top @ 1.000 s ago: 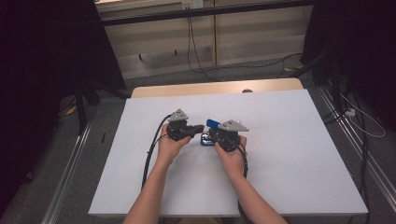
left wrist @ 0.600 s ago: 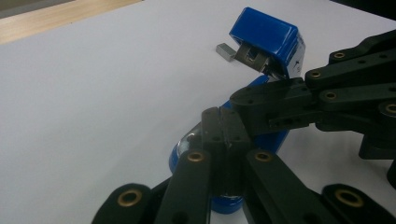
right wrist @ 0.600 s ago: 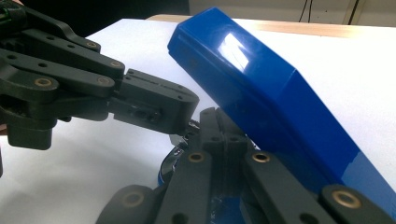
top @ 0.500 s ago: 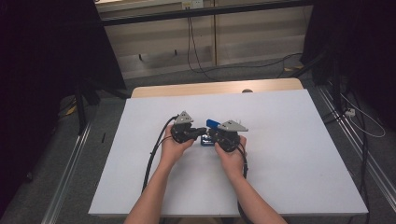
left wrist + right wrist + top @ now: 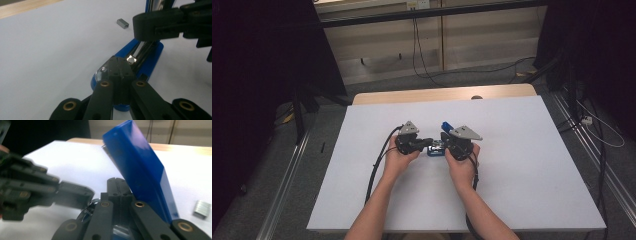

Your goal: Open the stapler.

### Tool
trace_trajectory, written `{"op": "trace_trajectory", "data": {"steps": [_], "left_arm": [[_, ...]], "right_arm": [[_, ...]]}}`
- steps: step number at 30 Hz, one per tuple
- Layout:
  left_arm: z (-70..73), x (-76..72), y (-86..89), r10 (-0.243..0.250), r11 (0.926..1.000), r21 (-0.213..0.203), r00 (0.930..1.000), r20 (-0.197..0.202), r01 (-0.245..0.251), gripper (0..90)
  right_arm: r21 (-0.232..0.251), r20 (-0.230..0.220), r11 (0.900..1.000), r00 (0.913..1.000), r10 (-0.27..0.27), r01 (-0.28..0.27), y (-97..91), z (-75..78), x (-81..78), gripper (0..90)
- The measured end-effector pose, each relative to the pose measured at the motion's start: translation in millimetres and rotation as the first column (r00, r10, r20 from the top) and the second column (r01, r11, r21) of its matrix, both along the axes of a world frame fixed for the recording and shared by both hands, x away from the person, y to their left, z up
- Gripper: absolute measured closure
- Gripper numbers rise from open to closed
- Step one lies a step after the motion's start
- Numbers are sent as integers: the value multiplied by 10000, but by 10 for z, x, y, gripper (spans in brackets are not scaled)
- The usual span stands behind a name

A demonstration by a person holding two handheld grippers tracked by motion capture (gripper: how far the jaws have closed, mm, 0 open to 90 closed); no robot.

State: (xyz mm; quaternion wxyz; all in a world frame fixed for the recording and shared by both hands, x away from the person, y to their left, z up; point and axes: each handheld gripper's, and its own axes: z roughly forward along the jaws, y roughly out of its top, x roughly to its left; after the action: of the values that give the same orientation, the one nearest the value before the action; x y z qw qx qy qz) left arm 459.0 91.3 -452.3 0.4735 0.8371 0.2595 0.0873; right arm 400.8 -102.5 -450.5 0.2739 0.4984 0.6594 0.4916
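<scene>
Where the blue stapler (image 5: 150, 60) lies open, both grippers closed.

stapler (image 5: 435, 148) lies mid-table (image 5: 522, 165) between both tongs, staple block (image 5: 122, 23) beyond it.

The stapler (image 5: 140, 170) is seen as glossy blue plastic, with a bright polished metal channel (image 5: 143, 47) inside; the block of staples (image 5: 122, 23) is dull grey metal; matt black plastic with brass-coloured rivets forms the left gripper (image 5: 120, 67); the table (image 5: 532, 165) is covered in smooth matt white sheet, edged with pale wood.
</scene>
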Motion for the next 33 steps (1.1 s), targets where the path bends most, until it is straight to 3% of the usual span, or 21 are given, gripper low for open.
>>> {"op": "trace_trajectory", "data": {"steps": [4, 16, 21, 26, 31, 33], "left_arm": [[7, -13, -12, 11, 9999, 152, 9999, 139, -13, 900], [3, -12, -8, -17, 9999, 122, 9999, 158, 15, 900], [3, -12, -7, -41, 9999, 131, 9999, 160, 39, 900], [7, -15, -12, -33, 9999, 157, 9999, 140, 31, 900], [10, -20, -15, -18, 9998, 206, 9998, 178, 14, 900], [9, -20, -13, -24, 9998, 186, 9999, 151, 21, 900]], "right_arm": [[-333, 99, 9993, 9998, -165, 168, -38, 31, -13, 900], [-572, 224, 9939, 9954, -929, 940, -255, 146, -23, 900], [-808, 210, 9887, 9919, -1249, 1262, -366, 119, -34, 900], [-798, 74, 9877, 9909, -1342, 1343, -505, 49, -59, 900], [-847, 11, 9886, 9922, -1248, 1244, -521, 63, -45, 900], [-1108, 48, 9863, 9925, -1222, 1220, -534, 60, -41, 900]]}}
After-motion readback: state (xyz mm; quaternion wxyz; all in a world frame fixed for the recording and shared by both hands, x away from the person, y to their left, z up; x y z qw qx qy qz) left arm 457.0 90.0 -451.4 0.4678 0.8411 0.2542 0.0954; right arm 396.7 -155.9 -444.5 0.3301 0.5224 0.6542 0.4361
